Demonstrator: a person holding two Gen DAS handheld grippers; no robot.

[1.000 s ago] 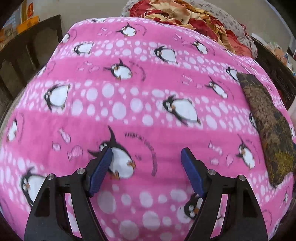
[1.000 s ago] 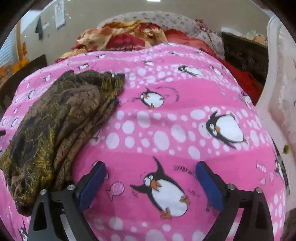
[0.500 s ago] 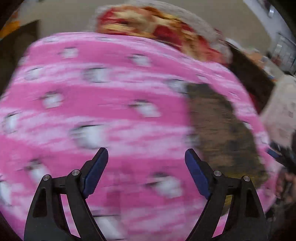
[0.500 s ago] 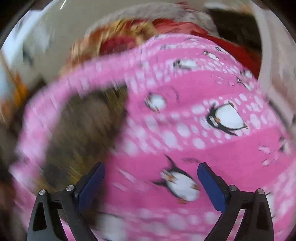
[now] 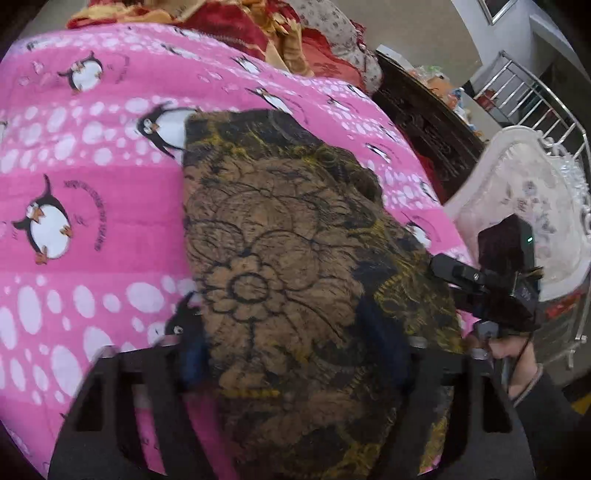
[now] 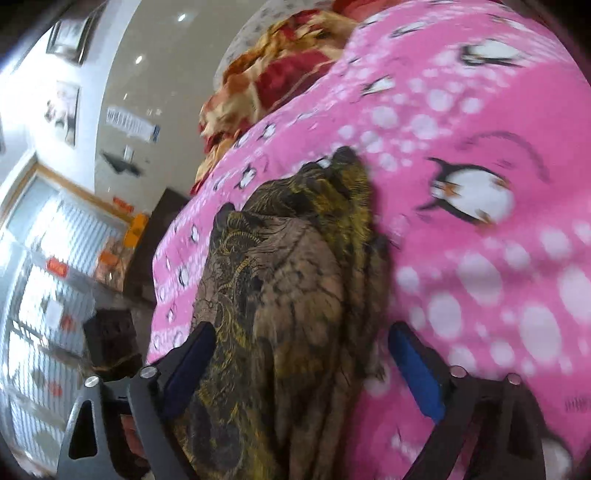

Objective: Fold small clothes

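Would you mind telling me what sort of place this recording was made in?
Most likely a bedroom in a home: a pink penguin blanket covers what looks like a bed, a red and gold quilt is heaped at its far end, and framed pictures hang on the wall.

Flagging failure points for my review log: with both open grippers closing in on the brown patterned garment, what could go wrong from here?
1. The brown garment is bunched in several layers; the left gripper, open, may pinch only the top one.
2. The right gripper could also catch the pink penguin blanket beneath.
3. Both views are motion-blurred, so a rushed grasp may miss the edge.
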